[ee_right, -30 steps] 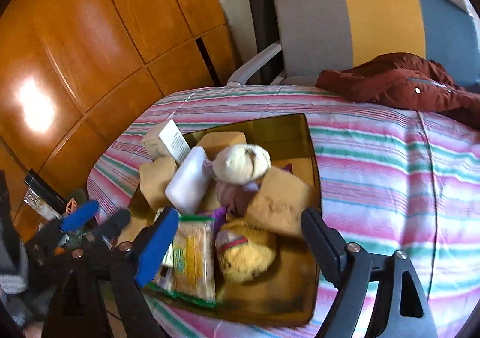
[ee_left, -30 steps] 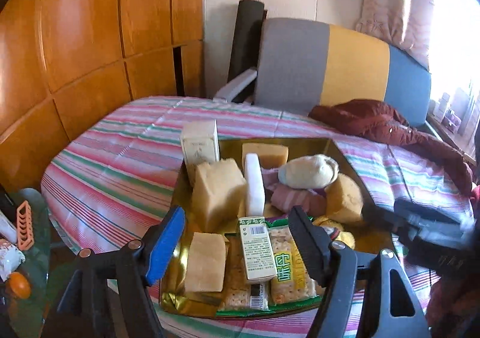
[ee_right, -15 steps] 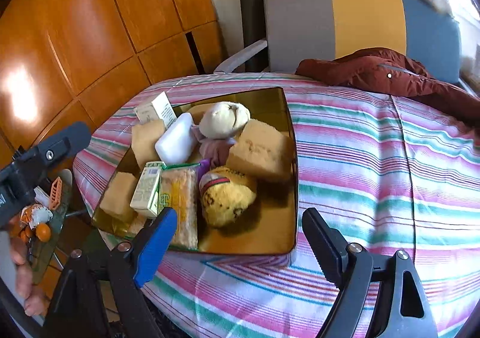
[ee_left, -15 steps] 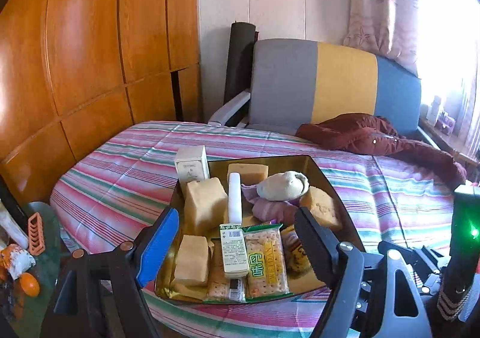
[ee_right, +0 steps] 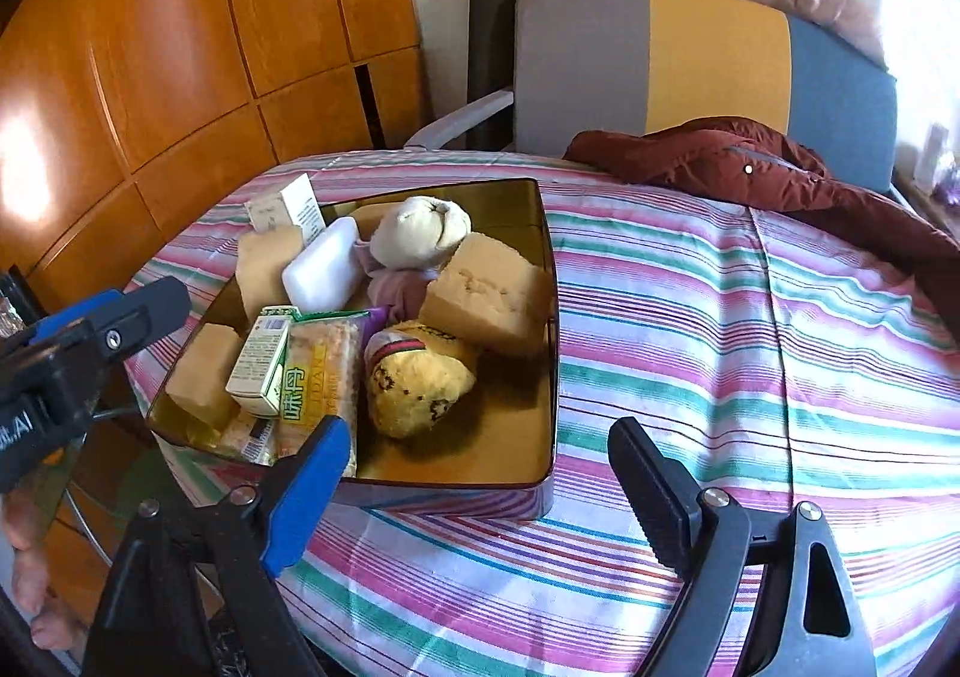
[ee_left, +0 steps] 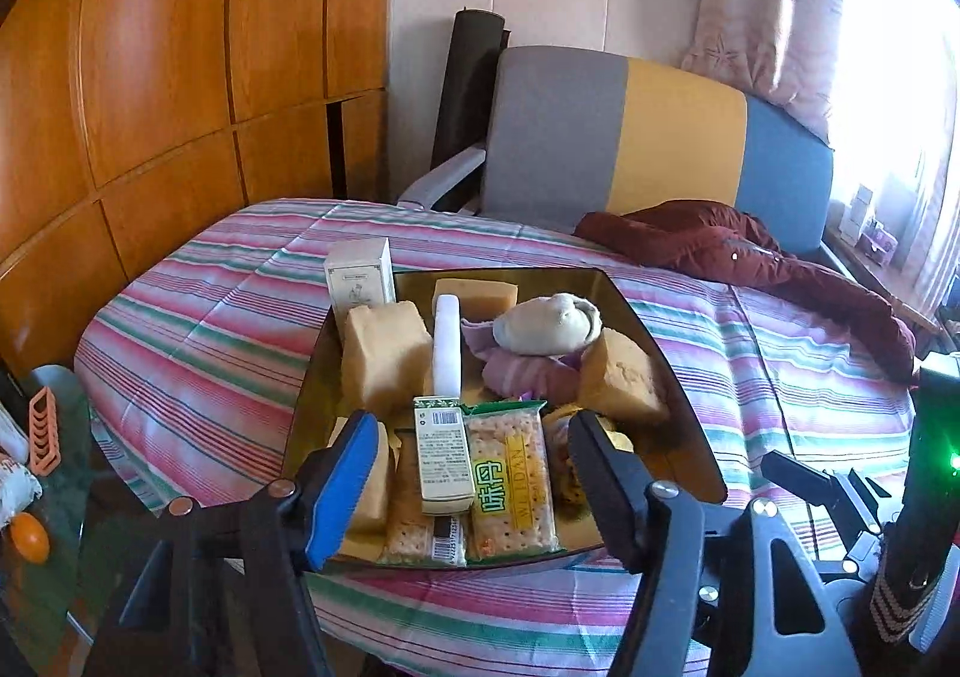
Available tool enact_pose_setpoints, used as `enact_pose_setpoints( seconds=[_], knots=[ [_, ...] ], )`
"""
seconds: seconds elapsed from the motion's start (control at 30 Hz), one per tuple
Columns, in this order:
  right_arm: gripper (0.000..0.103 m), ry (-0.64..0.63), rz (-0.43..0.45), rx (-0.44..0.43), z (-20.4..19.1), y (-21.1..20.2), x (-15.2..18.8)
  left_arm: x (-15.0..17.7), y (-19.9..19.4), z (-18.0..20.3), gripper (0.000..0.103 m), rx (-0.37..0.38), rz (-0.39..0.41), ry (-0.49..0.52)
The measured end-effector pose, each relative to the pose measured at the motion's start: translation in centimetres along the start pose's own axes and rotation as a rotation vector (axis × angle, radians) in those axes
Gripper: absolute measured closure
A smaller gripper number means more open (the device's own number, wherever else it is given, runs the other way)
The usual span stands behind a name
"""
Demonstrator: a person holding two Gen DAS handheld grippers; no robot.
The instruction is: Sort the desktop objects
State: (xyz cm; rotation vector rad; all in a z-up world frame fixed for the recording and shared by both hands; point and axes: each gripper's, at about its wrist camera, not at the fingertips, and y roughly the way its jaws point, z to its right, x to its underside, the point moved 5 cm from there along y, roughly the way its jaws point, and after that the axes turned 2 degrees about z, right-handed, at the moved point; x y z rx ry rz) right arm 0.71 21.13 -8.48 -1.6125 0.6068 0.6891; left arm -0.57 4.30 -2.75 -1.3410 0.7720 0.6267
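Both grippers hang at the near edge of the table with jaws spread wide and nothing between them: the left gripper (ee_left: 471, 482) just before the tray (ee_left: 690, 437), the right gripper (ee_right: 480, 488) over the striped cloth (ee_right: 720, 317) at the tray's near right corner. The left one's blue pad hides part of a tan sponge block (ee_left: 375, 482), and its black finger covers most of the yellow plush (ee_right: 420, 383), which the right view shows whole. Between the left fingers lies a cracker pack (ee_left: 513, 488) printed "WEIDAN" under two Chinese characters, overlapped by a small carton (ee_left: 443, 452) whose barcode shows but whose fine print is too small to read. Beyond sit more sponge blocks, a white bar (ee_left: 447, 344), a pale cloth bundle (ee_left: 546, 324) and a white box (ee_left: 359, 278) with an illegible label. Farther still, a maroon jacket (ee_left: 750, 263) lies against a chair (ee_left: 630, 137).
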Motion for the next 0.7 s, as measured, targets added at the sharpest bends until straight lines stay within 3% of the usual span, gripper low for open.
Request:
enact_pose_setpoints(
  seconds=[0.37, 0.53, 0.7],
  knots=[
    [0.012, -0.014, 0.000, 0.013, -0.2, 0.3, -0.1, 0.0, 0.7, -0.8, 0.037, 0.004, -0.018, -0.027],
    [0.012, -0.014, 0.007, 0.020, -0.1, 0.3, -0.1, 0.0, 0.8, -1.0, 0.046, -0.002, -0.009, -0.021],
    [0.012, 0.010, 0.034, 0.029, 0.7, -0.1, -0.6, -0.1, 1.2, -1.2, 0.048, 0.003, -0.015, -0.024]
  ],
)
